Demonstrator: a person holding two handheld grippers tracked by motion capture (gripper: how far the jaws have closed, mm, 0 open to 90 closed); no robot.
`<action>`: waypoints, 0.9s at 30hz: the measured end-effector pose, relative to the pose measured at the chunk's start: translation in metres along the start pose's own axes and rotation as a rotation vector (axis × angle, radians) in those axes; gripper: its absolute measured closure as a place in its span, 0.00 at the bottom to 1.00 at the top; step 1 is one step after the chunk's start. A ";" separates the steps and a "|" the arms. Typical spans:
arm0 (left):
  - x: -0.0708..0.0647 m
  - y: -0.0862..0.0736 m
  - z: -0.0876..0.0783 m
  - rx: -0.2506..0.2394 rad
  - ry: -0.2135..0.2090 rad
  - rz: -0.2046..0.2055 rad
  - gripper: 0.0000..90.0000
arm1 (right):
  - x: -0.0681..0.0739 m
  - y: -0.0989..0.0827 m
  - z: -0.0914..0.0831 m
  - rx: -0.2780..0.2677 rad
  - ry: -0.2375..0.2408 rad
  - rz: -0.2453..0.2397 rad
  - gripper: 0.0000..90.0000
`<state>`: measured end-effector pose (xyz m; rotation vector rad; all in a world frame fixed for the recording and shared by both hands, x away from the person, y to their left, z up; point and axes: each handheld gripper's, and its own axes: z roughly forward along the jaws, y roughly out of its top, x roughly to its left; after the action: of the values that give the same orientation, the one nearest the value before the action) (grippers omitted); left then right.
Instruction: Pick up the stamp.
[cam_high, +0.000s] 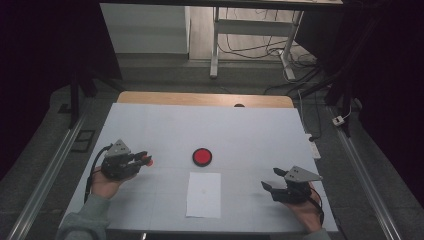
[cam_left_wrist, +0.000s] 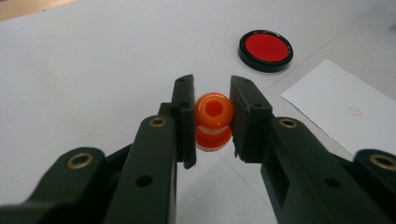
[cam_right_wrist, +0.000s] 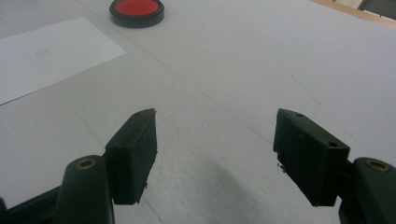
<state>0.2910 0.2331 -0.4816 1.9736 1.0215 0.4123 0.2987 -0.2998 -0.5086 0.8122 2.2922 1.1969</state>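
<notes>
On the white table (cam_high: 150, 125), the left gripper (cam_left_wrist: 212, 112) pinches an orange stamp (cam_left_wrist: 213, 120) that should stay squarely between its fingers toward the red ink pad (cam_left_wrist: 265, 49), while the right gripper (cam_right_wrist: 215, 154) gapes empty.

My left tongs (cam_left_wrist: 212, 112) sit at the desk's (cam_high: 150, 125) left with the knob (cam_left_wrist: 213, 120) between them; the round pad (cam_high: 202, 157) lies mid-desk, the paper sheet (cam_high: 204, 194) just before it; my right tongs (cam_high: 274, 180) sit at the right.

orange bead (cam_left_wrist: 213, 121), red black-rimmed disc (cam_left_wrist: 265, 49), white paper (cam_left_wrist: 348, 108)
</notes>
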 end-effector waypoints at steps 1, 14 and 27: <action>-0.001 0.000 0.000 0.000 -0.002 0.002 0.80 | 0.000 0.000 0.000 -0.001 -0.005 0.000 0.33; -0.013 0.005 0.006 -0.002 -0.045 0.022 0.80 | 0.000 0.000 0.001 -0.001 -0.004 -0.001 0.33; -0.025 0.009 0.012 0.003 -0.080 0.046 0.80 | 0.000 0.000 0.000 -0.002 -0.006 0.000 0.33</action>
<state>0.2880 0.2043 -0.4790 2.0026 0.9281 0.3540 0.2985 -0.2996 -0.5090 0.8140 2.2858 1.1951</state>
